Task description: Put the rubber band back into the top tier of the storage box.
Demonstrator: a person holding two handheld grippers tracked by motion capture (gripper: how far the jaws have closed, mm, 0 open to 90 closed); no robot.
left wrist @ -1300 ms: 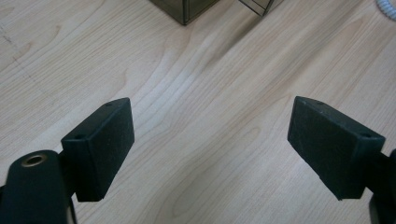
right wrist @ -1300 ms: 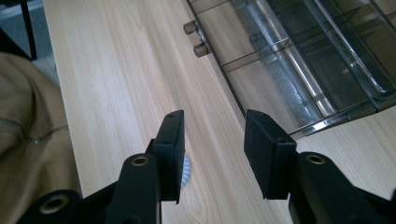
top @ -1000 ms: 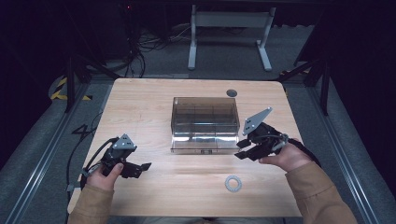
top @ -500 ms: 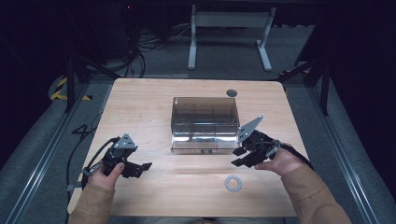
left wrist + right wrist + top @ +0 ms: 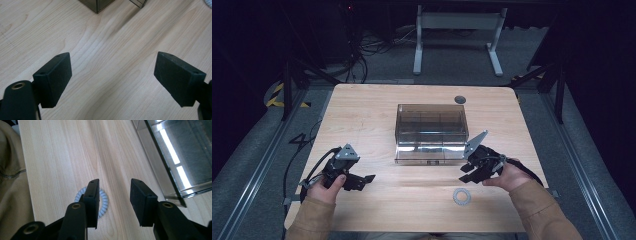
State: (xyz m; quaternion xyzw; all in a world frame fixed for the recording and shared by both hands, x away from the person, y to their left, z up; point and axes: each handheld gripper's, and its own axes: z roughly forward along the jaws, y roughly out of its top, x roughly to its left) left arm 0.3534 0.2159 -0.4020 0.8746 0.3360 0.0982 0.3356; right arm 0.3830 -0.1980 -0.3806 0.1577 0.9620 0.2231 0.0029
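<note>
A smoky clear plastic box [image 5: 431, 131] stands at the middle of the wooden table [image 5: 372, 107]; its corner [image 5: 96, 4] and side [image 5: 180, 157] reach into the gripper views. A small white coiled ring [image 5: 461, 195] lies near the front edge. My right gripper [image 5: 467, 172] hovers open just above and behind the ring; in the right gripper view the ring [image 5: 103, 202] lies partly behind the left jaw of that gripper [image 5: 113, 200]. My left gripper [image 5: 362, 181] is open wide over bare wood at the front left, with nothing inside that gripper [image 5: 112, 77].
A dark round grommet [image 5: 459, 99] sits at the table's far edge. A tan sleeve [image 5: 11, 177] lies along the table's near side. Beyond the table are a white stand's legs [image 5: 457, 35], cables and dark floor.
My right gripper has moved left and toward the front edge, tilting down over the white ring. The left gripper has stayed in place.
</note>
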